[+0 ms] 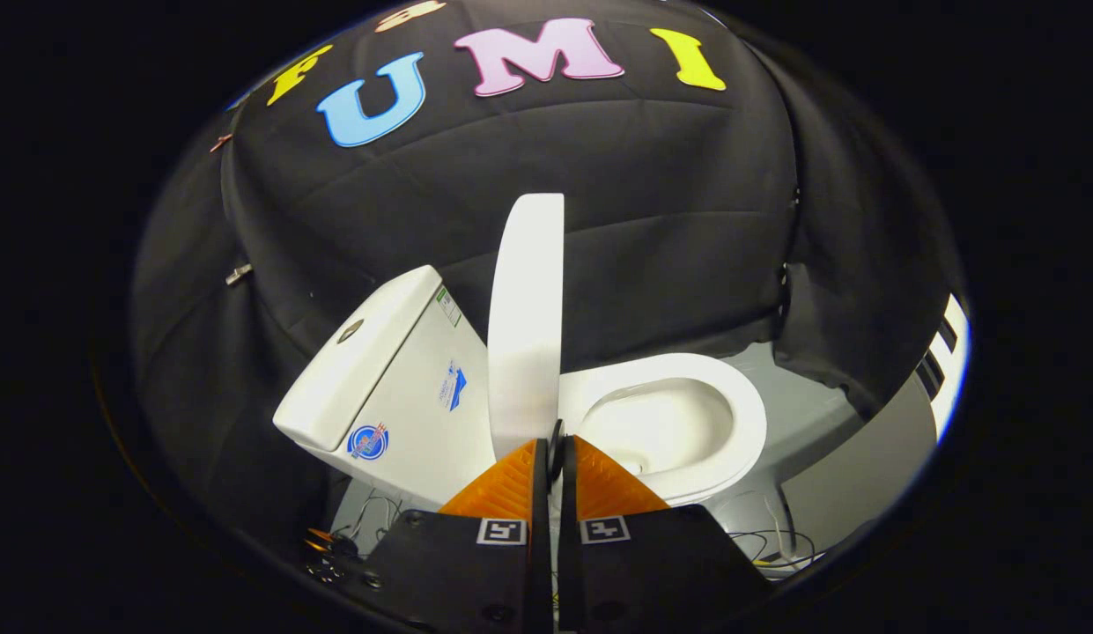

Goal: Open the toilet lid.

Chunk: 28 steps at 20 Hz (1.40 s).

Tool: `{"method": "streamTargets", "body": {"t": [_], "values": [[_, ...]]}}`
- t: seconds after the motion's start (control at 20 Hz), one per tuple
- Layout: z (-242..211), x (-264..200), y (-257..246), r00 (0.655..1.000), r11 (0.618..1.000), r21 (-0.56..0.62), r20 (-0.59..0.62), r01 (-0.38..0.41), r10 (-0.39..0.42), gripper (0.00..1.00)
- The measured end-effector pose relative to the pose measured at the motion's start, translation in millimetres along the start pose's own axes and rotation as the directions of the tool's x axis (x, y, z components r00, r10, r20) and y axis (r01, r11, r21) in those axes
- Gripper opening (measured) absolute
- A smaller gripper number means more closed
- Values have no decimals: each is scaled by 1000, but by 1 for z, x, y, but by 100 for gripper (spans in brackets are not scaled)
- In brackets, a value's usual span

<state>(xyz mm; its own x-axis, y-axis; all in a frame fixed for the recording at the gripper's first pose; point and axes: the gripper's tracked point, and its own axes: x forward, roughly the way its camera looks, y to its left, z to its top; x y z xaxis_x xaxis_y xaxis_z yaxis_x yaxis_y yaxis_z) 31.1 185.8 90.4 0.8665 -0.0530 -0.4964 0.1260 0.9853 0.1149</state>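
Gripper (555, 445) fingers pressed together, only a thin slit between them, nothing pinched. Just ahead of the tips: lid (526, 326), raised upright and seen edge-on. Beyond it, to the right, the open bowl (687, 423) (seat rim bare). Tank (379, 379) to the left, against the black cloth (652, 202).

The gripper (555, 453) hides the lid's (527, 308) lower edge and the seat's (687, 423) near rim.
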Motion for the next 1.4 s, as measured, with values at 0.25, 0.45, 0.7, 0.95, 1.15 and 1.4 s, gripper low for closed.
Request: {"method": "streamTargets", "body": {"t": [0.25,0.45,0.7,0.95,1.15,1.4], "values": [[-1,0,25,999,999,-33,-10,35,-35,8],[0,2,42,998,997,-59,-5,54,-55,8],[-5,5,68,996,988,-129,16,89,-87,8],[-9,8,94,995,979,-176,23,104,-101,9],[-12,12,111,990,970,-201,48,137,-130,11],[-23,20,136,991,963,-234,71,130,-117,13]]}}
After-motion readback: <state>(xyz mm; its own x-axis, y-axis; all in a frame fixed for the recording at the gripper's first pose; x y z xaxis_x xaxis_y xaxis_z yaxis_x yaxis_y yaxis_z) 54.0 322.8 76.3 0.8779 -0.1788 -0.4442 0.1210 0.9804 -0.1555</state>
